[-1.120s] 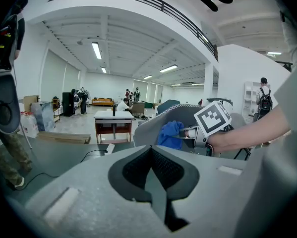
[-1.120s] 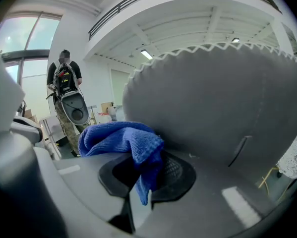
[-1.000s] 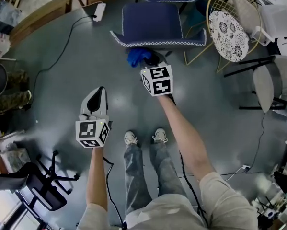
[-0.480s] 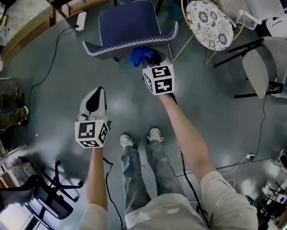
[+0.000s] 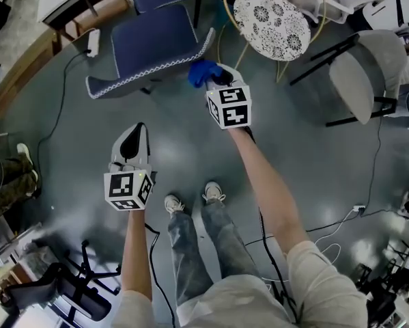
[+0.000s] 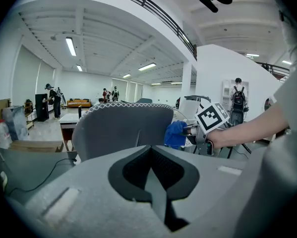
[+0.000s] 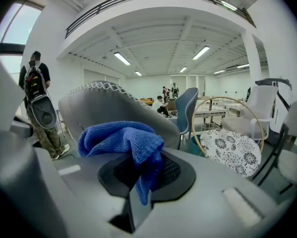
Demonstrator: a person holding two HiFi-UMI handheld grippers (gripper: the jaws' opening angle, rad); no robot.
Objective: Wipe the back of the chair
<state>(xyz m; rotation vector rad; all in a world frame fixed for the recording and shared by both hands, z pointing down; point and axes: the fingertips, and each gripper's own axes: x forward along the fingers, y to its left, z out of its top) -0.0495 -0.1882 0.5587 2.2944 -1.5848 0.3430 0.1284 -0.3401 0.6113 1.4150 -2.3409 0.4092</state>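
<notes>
The chair has a dark blue back (image 5: 149, 70) edged with white stitching; it stands ahead of me at upper left. The left gripper view shows the back (image 6: 123, 128) as a grey shell, and it also fills the right gripper view (image 7: 108, 105). My right gripper (image 5: 214, 80) is shut on a blue cloth (image 5: 203, 72), held at the right end of the chair back. The bunched cloth (image 7: 123, 140) hangs out of the right gripper (image 7: 143, 157). My left gripper (image 5: 140, 130) is shut and empty, low and apart from the chair. From it I see the cloth (image 6: 175, 134) beside the back's right edge.
A round wire chair with a floral cushion (image 5: 271, 24) stands just right of the blue chair. A grey chair (image 5: 368, 74) is farther right. A power strip (image 5: 92, 42) and cable lie at left. An office chair base (image 5: 61, 292) is at lower left. A person (image 7: 36, 90) stands left.
The right gripper with the cloth has travelled from the left part of the chair back to its right end. The left gripper has kept its place. The chair has shifted left in view.
</notes>
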